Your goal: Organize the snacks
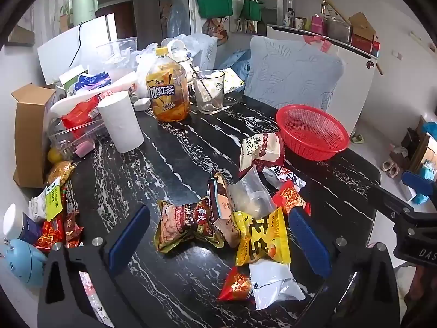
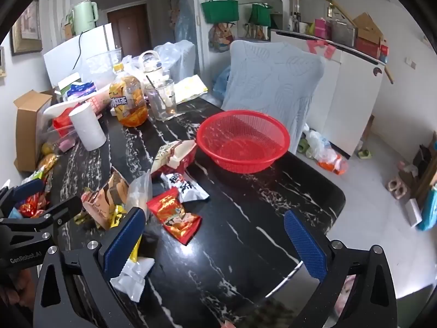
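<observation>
My left tongs [image 1: 218,235] gape fully wide, nothing gripped, hanging over the snack pile on the black white-veined surface [image 1: 169,164]. Nearest under them: white pouch [image 1: 273,284] beside small red packet [image 1: 235,284], then yellow peanut bag [image 1: 263,236] with bold black characters, brown-gold nut bag [image 1: 185,225] pinched in the middle, tan wrapped bar [image 1: 221,205], clear plastic bag [image 1: 251,192]. My right tongs [image 2: 213,240] also wide open and empty, above bare surface, red-gold packet [image 2: 174,216] just ahead. Further on, black-white sachet [image 2: 188,188], cream-red bag [image 2: 174,154] touching the red mesh basket [image 2: 243,139], which is empty. Far back: white paper roll [image 1: 121,121], iced tea bottle [image 1: 169,93], glass with spoon [image 1: 209,91].
</observation>
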The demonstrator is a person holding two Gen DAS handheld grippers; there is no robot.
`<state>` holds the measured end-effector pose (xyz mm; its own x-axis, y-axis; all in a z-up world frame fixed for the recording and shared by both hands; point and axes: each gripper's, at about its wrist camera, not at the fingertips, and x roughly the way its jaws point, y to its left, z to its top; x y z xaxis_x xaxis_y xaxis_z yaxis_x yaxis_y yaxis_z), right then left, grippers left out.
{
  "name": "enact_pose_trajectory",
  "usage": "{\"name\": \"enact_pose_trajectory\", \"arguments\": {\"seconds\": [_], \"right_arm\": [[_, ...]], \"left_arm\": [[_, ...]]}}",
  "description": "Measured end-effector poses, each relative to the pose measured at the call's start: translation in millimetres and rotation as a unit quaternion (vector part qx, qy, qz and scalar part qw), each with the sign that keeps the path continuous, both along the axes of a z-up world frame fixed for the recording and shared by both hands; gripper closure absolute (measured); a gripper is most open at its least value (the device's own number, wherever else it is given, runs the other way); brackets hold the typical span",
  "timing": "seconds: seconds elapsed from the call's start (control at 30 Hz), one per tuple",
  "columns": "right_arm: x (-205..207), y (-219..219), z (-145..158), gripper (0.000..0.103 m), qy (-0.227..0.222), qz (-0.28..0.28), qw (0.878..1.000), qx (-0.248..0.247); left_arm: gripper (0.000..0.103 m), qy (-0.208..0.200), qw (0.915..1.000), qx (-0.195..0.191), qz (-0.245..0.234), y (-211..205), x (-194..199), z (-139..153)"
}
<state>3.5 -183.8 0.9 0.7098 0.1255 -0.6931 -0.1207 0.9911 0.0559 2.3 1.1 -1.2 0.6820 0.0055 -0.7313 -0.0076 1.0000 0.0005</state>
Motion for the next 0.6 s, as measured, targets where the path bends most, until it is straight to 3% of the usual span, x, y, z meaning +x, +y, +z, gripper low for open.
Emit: {"name": "enact_pose_trajectory", "arguments": {"seconds": [0.1, 0.13, 0.23, 0.6], "right_arm": [[-0.9, -0.6, 0.3, 0.000, -0.002, -0.001, 1.000, -0.001], [-1.1, -0.8, 0.2, 0.000, -0.001, -0.001, 1.000, -0.001], [-1.5, -1.9, 0.4, 0.000, 0.000, -0.001, 1.000, 0.003], [-5.2, -5.9, 2.3, 0.000, -0.007, 0.002, 1.000, 0.003]], "left_arm": [[0.000, 0.005, 1.0000, -0.005, 0.000, 2.9, 3.8, -0.7], [0.000, -0.015, 0.9999, 0.002, -0.006, -3.8, -3.9, 2.9], [0.000, -0.018, 0.9998, 0.004, -0.008, -5.3, -6.8, 4.9], [0.000, -0.015, 0.9998, 0.003, -0.014, -6.3, -6.0, 4.3]]}}
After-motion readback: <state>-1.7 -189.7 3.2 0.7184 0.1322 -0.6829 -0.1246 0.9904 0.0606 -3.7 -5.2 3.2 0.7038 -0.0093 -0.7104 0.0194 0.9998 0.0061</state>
